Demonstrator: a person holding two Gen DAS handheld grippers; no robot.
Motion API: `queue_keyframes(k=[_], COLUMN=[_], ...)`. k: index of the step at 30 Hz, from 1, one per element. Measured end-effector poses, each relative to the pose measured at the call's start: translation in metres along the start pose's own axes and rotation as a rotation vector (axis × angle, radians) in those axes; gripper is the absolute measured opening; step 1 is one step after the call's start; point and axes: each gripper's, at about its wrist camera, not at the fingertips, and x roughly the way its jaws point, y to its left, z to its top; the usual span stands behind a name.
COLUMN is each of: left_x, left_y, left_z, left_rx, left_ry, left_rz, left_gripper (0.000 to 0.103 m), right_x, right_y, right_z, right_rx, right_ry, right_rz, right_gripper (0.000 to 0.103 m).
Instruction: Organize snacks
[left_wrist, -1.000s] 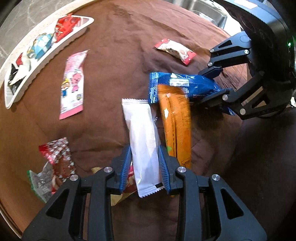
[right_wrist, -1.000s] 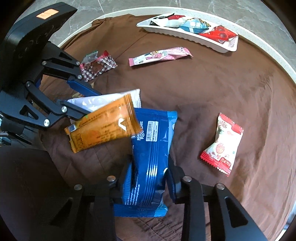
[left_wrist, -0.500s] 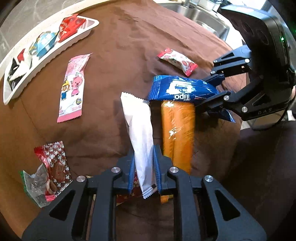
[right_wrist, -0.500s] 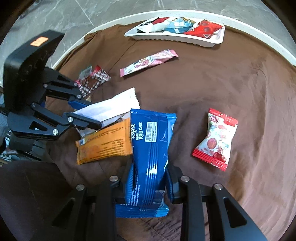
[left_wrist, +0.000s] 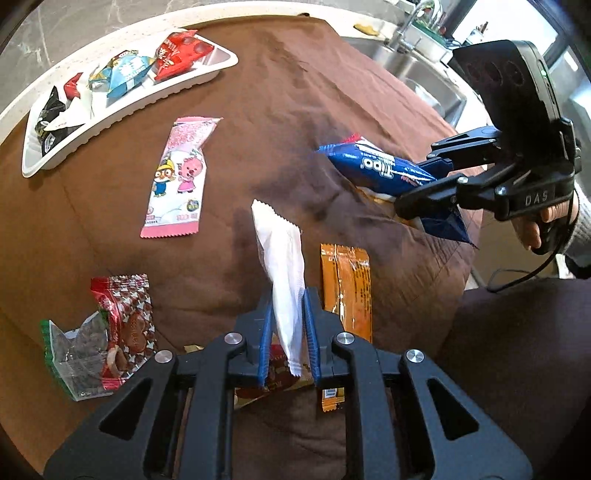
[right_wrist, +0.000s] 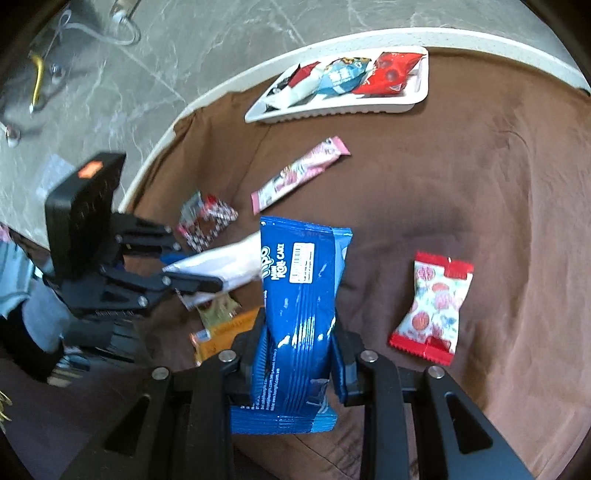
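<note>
My left gripper (left_wrist: 288, 332) is shut on a white snack packet (left_wrist: 282, 266) and holds it above the brown cloth; both show in the right wrist view, gripper (right_wrist: 199, 275) and packet (right_wrist: 229, 264). My right gripper (right_wrist: 297, 350) is shut on a blue Tipo roll-cake packet (right_wrist: 301, 295), lifted; it shows in the left wrist view (left_wrist: 428, 184) with the packet (left_wrist: 376, 171). A white tray (left_wrist: 122, 110) with several wrapped snacks sits at the far left, also seen in the right wrist view (right_wrist: 332, 109).
On the cloth lie an orange packet (left_wrist: 347, 288), a pink cartoon packet (left_wrist: 179, 177), a red-and-white chocolate packet (left_wrist: 125, 317) by a clear wrapper (left_wrist: 74, 354), and a red-and-white candy (right_wrist: 432, 306). A sink (left_wrist: 424, 70) is behind the table.
Both grippers have risen and drawn apart with their packets. The orange packet, earlier propped between them, now lies flat on the cloth.
</note>
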Motion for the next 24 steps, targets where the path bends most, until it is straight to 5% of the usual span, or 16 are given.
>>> queue_keyframes(k=[9,24], left_x=[0.003,0.034], left_y=[0.016,0.024], left_z=[0.010,0.039], left_rx=[-0.052,0.046], left_ry=[0.010,0.074], left_rz=[-0.065,0.025], left_gripper=[0.013,0.021], right_x=[-0.003,0.016], right_y=[-0.002,-0.005], right_z=[0.024,0.029], right_rx=[0.022,0.019], right_ry=[-0.022,0.019], right_rz=[0.015,-0.020], right_gripper=[0.031,0.031])
